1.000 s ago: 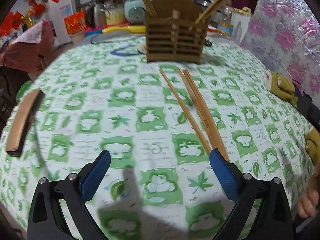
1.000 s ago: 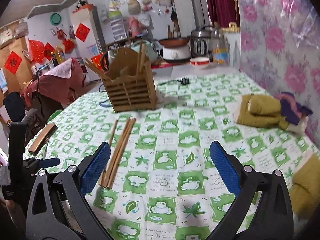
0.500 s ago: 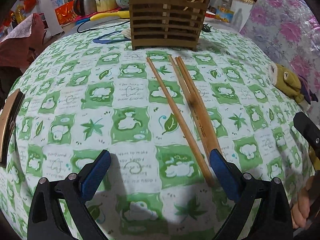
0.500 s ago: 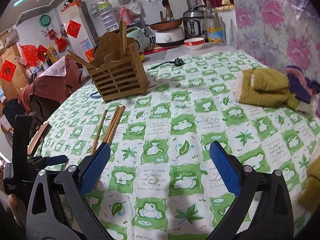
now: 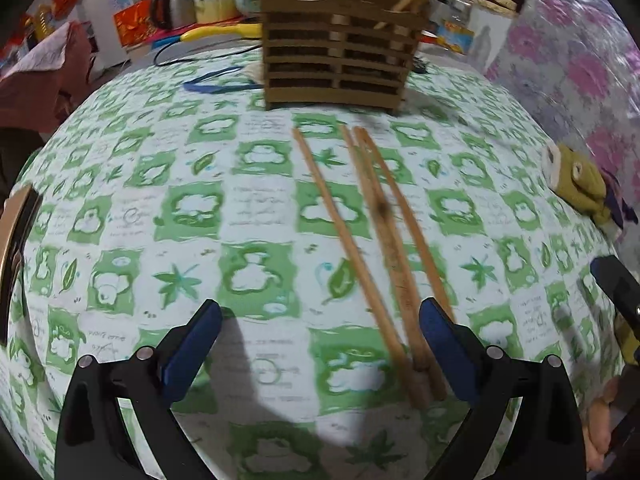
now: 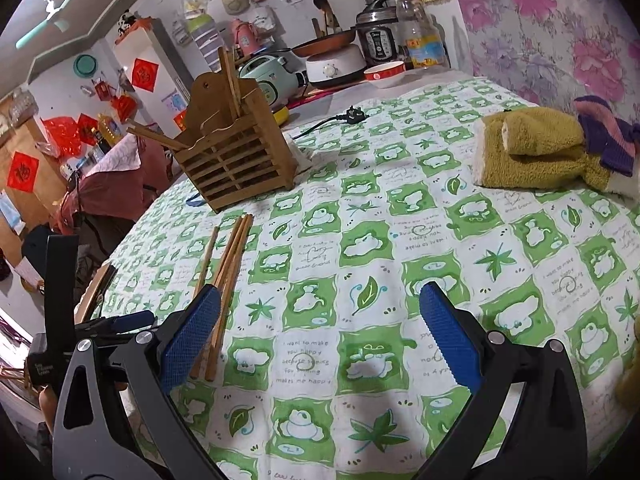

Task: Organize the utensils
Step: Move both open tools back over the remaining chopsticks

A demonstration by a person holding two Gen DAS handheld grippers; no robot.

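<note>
Having closed in over the last second, the wide-open, empty left hand-held gripper [image 5: 320, 334] is now straddling the loose brown wooden chopsticks [image 5: 384, 236], nearing a pickup for the slatted wooden holder [image 5: 338, 60].

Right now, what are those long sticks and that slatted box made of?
The chopsticks look like bare bamboo or wood: tan, matte, one with a dark spot. The holder seems to be the same unpainted wood, with visible slats and grain. I can't tell which wood.

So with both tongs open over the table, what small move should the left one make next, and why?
Probably ease the left tongs slightly right and down to straddle the chopsticks. They lie loose on the tablecloth short of the wooden holder, their near ends by its right pad; the right tongs are farther off.
</note>
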